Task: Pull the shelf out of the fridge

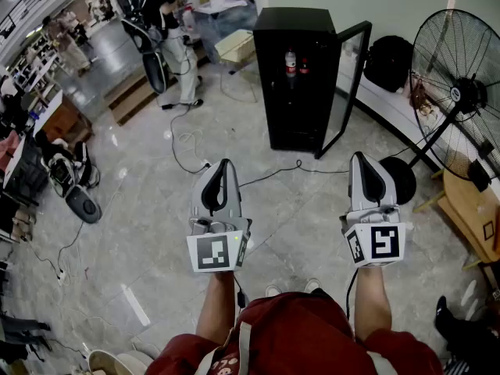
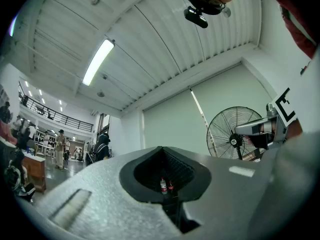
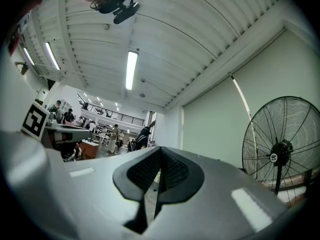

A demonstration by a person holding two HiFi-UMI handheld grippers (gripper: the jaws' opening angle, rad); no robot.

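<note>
both grippers were held up over the floor, well apart from the black fridge (image 1: 275, 92) ahead, its door (image 1: 348, 84) swung open. left gripper (image 1: 225, 162) fingers pressed together, nothing pinched; right gripper (image 1: 358, 156) same. shelf (image 1: 297, 77) sat in the fridge's upper part, dark, two bottles (image 1: 291, 61) on it. fan (image 1: 461, 92) at right

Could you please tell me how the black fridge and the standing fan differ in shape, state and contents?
The fridge is a tall, solid box; the fan is a round wire cage on a thin stand. The fridge has its door swung open, with two bottles inside; the fan holds nothing. The fridge stands straight ahead, the fan off to the right. Both are black and stand on the floor.
</note>
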